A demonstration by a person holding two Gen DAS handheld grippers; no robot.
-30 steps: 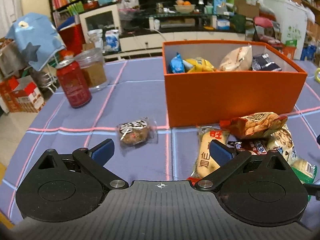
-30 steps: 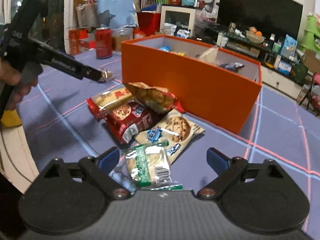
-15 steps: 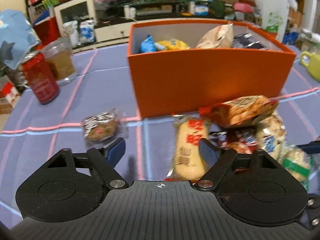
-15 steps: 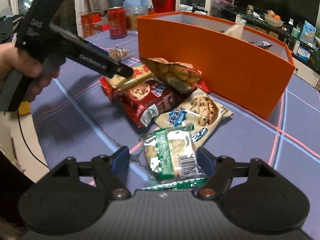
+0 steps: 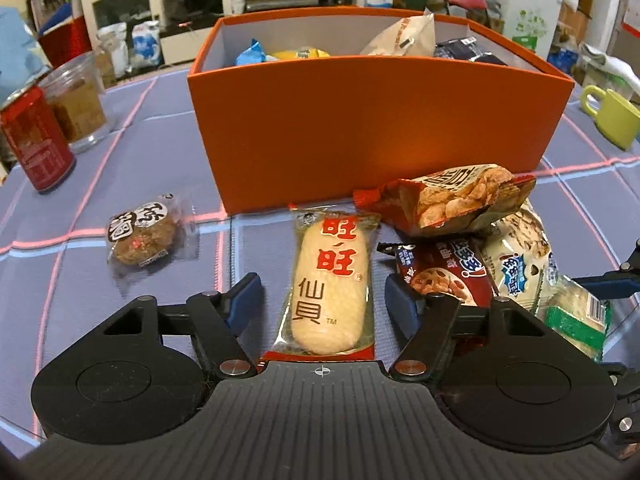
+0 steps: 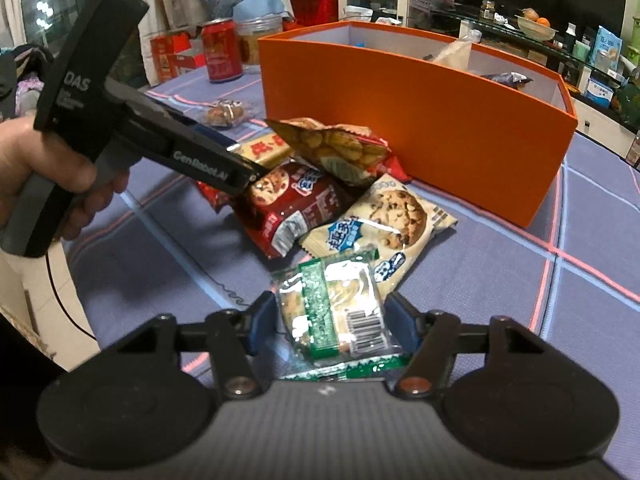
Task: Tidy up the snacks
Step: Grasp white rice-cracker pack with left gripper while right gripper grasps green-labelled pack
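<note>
Left gripper [image 5: 322, 300] fingers closing, apart, straddling rice cracker [image 5: 328, 280]; right gripper [image 6: 330, 320] fingers closing against green packet [image 6: 336, 312], for transfer into box [image 5: 372, 120].

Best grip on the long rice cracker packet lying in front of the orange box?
Pinch the rice cracker packet across its narrow width, near its middle, coming down from above on the near side. It lies flat, long axis pointing at the orange box, left edge clear. The left gripper already straddles it, jaws just closing, pads not yet touching.
</note>
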